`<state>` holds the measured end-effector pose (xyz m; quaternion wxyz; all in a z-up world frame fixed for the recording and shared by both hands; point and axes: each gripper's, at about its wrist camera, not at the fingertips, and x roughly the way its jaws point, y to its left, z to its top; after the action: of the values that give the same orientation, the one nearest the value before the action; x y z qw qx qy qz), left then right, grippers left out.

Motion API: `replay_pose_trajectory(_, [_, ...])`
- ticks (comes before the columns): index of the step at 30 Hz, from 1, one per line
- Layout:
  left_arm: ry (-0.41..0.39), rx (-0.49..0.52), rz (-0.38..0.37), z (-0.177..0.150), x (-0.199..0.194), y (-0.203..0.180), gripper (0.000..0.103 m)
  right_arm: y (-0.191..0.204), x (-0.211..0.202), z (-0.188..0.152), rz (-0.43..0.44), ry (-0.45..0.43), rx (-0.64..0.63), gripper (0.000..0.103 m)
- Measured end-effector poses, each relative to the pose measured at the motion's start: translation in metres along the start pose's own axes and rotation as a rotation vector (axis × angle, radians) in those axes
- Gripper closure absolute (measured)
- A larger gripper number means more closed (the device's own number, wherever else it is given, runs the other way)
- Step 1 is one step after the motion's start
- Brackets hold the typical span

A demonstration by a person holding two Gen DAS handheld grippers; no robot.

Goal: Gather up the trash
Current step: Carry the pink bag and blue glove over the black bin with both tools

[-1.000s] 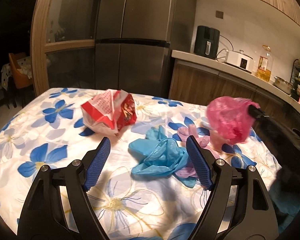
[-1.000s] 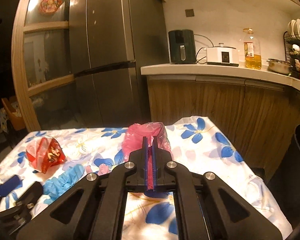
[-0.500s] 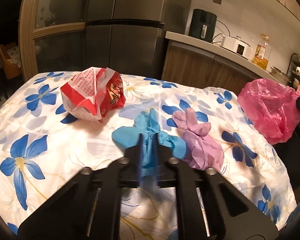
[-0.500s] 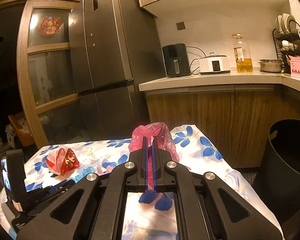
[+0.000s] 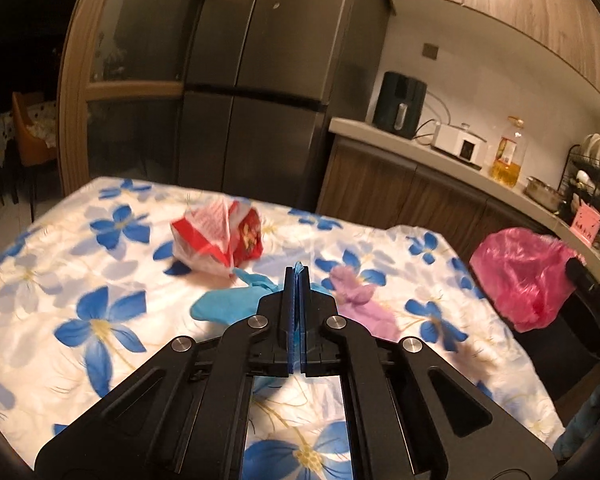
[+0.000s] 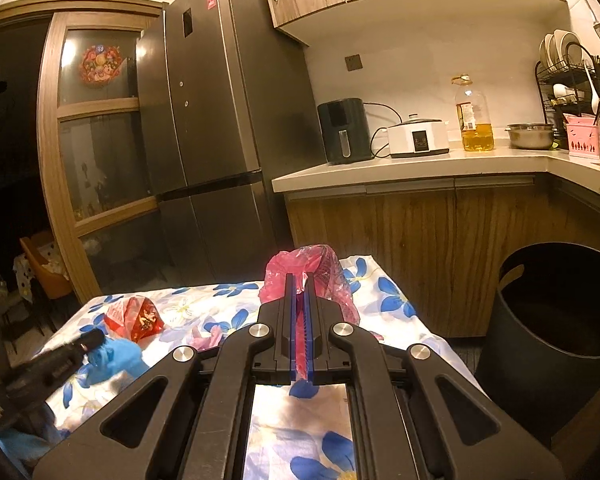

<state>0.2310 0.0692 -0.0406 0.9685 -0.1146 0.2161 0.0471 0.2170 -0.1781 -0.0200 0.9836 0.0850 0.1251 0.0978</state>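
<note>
Left tool (image 5: 298, 280): jaws pressed together on the blue glove (image 5: 228, 306), a strip of blue showing between the pads; the rest of the glove droops toward the table (image 5: 32, 280). From the right wrist view the glove (image 6: 114, 356) hangs at the tip of this tool, and whether its lower end touches the cloth is hard to tell through the blur.
Right tool (image 6: 299, 280): jaws closed on the pink plastic bag (image 6: 324, 272), a band of pink pinched between the blue pads, the bag bulging past the fingertips.
Pink plastic bag, from the left wrist view (image 5: 524, 276): held in the air off the table's right edge, over the dark opening of the bin.
Black trash bin (image 6: 556, 320): on the floor just beside the table's right edge, in front of the wooden kitchen cabinets (image 6: 420, 248); mouth open.
Red and white snack bag (image 5: 216, 240): crumpled on the table, just beyond the blue glove, toward the refrigerator (image 5: 260, 80).
Purple glove (image 5: 360, 302): lying on the table, just right of the blue glove, between it and the pink bag.
Table cover: white cloth with blue flowers.
Blur: the left wrist view is smeared.
</note>
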Motion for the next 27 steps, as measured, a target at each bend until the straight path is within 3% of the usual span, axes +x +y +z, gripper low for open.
replay_pose_trajectory(14, [-0.073,0.063,-0.120,0.018,-0.054,-0.057,0.103,-0.022,-0.051,0.010,-0.027,-0.052,0.010,0.099])
replay_pose_trajectory(27, [-0.088,0.146,-0.279,0.020,-0.052,-0.149,0.103,-0.073,-0.079,0.024,-0.141,-0.107,0.023,0.099])
